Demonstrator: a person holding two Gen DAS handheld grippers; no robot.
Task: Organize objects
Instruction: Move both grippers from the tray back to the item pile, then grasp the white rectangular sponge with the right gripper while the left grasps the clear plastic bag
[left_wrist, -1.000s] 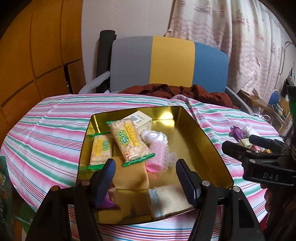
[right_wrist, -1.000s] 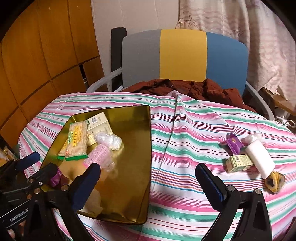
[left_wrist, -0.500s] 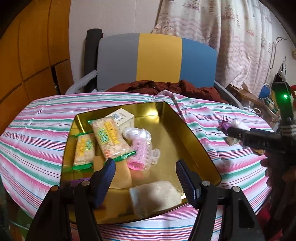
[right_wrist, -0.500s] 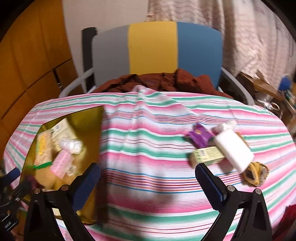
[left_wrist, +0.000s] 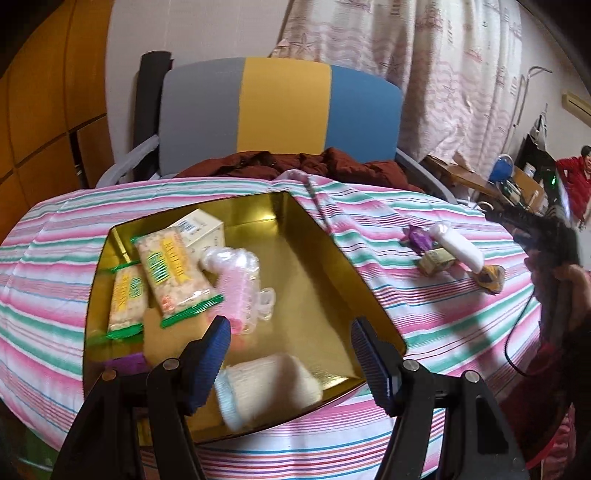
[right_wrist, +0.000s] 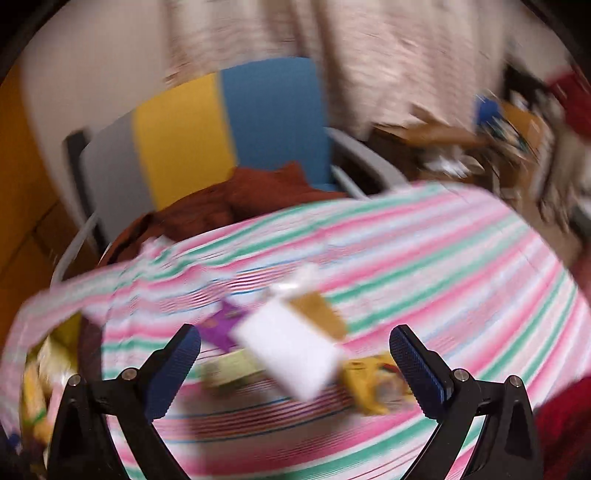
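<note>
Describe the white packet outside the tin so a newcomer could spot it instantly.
On the striped tablecloth, right of the gold tin, sits a small cluster of loose items. The white packet is the long plain white one, lying between a purple wrapper and a yellow-brown wrapped piece.

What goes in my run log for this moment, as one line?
left gripper: open, over gold tray | right gripper: open, facing white packet | loose items on tablecloth

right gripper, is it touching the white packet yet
Apart. The right wrist view shows the right gripper open, the white packet lying between its fingers with striped cloth visible either side.
</note>
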